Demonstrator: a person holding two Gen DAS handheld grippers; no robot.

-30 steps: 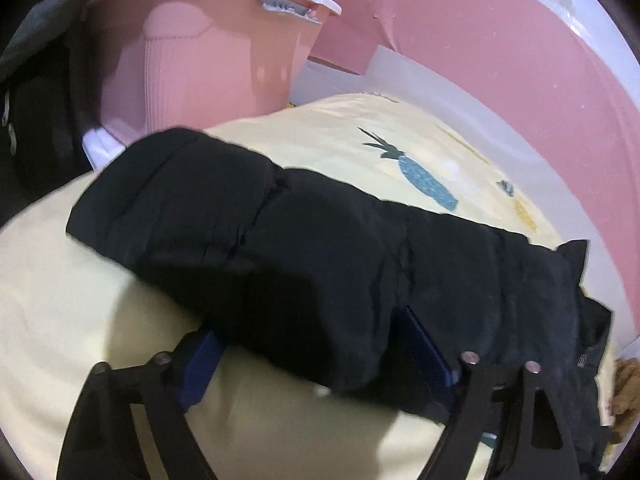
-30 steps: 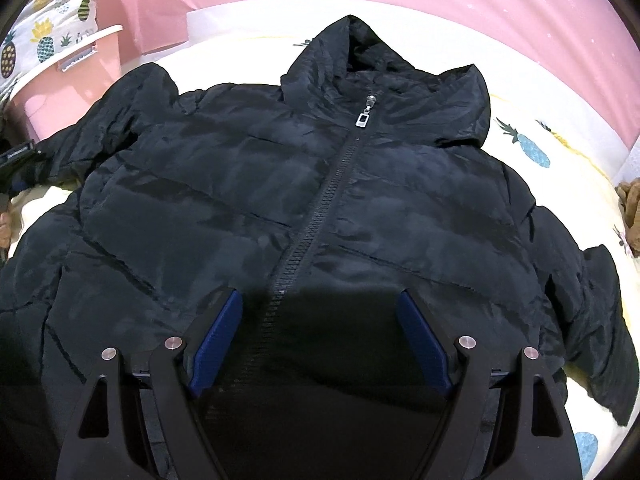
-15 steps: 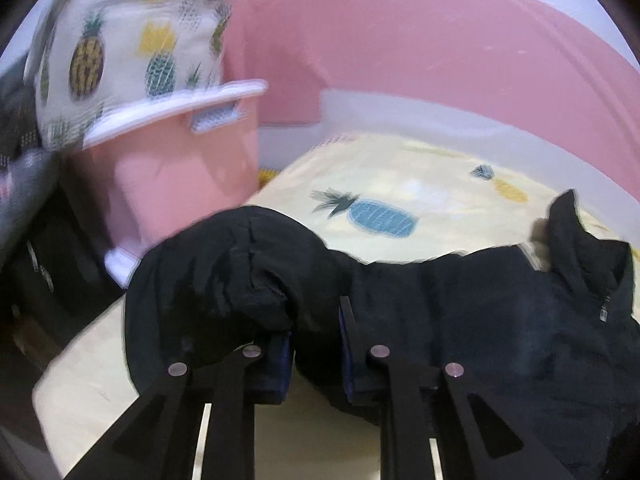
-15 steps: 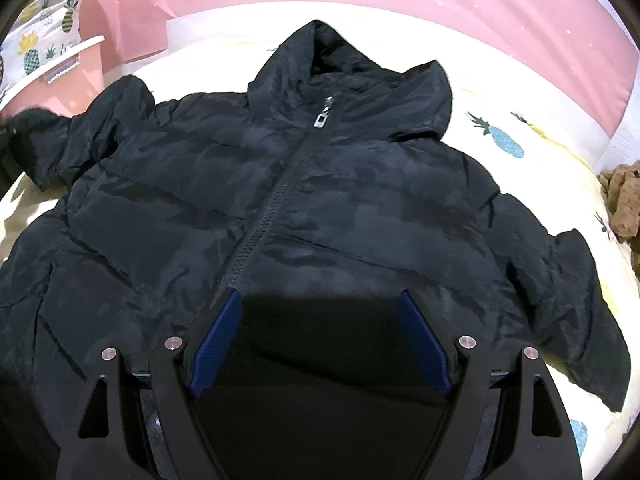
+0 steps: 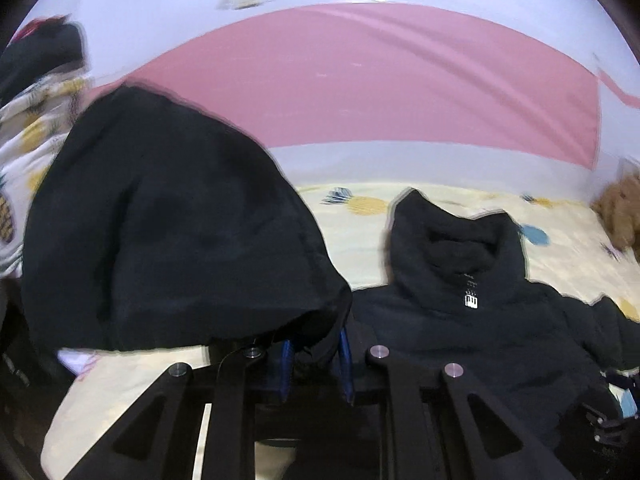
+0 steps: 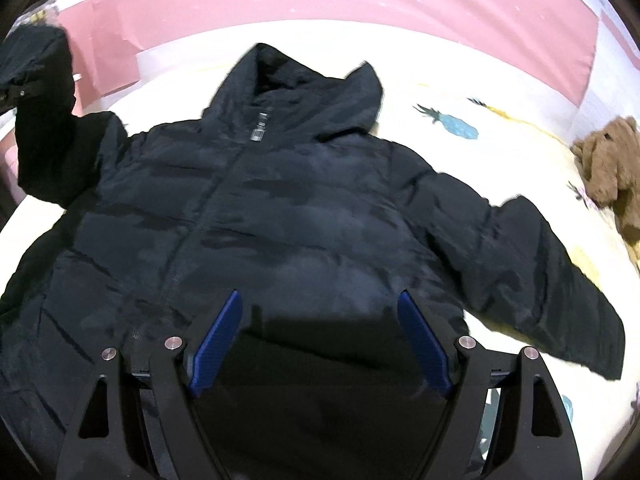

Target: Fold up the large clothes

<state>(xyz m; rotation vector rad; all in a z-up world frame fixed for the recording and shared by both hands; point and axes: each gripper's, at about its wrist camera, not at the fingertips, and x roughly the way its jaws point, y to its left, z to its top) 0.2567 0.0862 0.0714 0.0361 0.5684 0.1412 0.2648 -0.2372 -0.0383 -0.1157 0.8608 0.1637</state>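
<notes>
Since the earlier frame we are lifting the puffy quilted black jacket (image 6: 304, 216) sleeve (image 5: 168, 220), left gripper (image 5: 316, 364) pinching its cuff, while the right gripper (image 6: 320, 340) is hovering wide open, empty.

Black puffer jacket (image 6: 304, 216) lies zipped, front up, one sleeve (image 5: 168, 220) lifted.

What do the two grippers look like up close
Both look alike: the left gripper and right gripper have matte black angular frames with triangular cut-outs, round silver pivot pins and ribbed blue pads lining the jaws. No cables, markings, hands or sleeves show.
</notes>
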